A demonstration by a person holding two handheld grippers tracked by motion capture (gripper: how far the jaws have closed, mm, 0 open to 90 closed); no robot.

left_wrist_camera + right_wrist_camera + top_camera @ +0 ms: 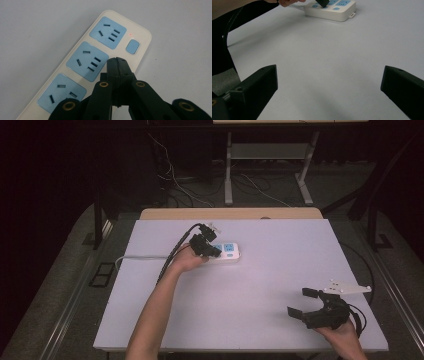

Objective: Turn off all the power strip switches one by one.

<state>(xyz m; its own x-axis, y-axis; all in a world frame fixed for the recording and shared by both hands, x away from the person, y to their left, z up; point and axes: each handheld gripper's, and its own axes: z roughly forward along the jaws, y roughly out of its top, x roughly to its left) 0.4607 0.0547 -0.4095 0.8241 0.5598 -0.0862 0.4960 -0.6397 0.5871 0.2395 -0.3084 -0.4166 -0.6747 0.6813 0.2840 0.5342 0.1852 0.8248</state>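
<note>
Fingers pressed together, my left gripper (pixel 117 62) hovers over the power strip (pixel 100 60) near its switch (pixel 132 46), which I judge needs pressing next; right gripper (pixel 306 304) waits spread wide.

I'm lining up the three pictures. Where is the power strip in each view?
High view: the power strip lies left of centre on the table, under the left gripper.
Left gripper view: the strip runs diagonally from lower left to upper right.
Right gripper view: top centre, far off.
Shared landmark: its blue switch at the strip's end.
</note>
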